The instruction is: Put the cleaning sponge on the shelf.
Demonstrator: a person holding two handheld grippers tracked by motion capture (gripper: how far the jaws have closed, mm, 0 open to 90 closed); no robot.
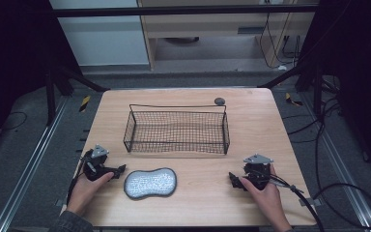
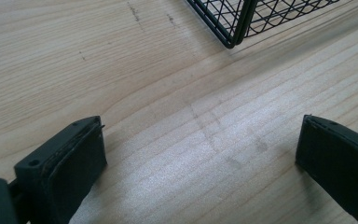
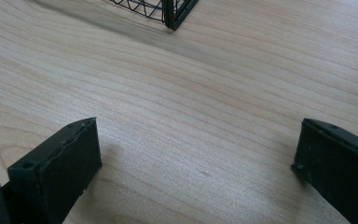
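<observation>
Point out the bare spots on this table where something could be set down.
Bare wood between the sponge and the right gripper, left and right of the wire basket, and behind it beside the dark disc. Tightest: between the left gripper and the sponge.

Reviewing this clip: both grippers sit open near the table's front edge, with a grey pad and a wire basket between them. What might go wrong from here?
1. The grey pad lies flat and looks soft, so the left gripper beside it may pinch only an edge and let it droop or slip.
2. The wire basket has a raised rim; a low carry could catch on it.
3. The right gripper trails a cable that might drag.
</observation>
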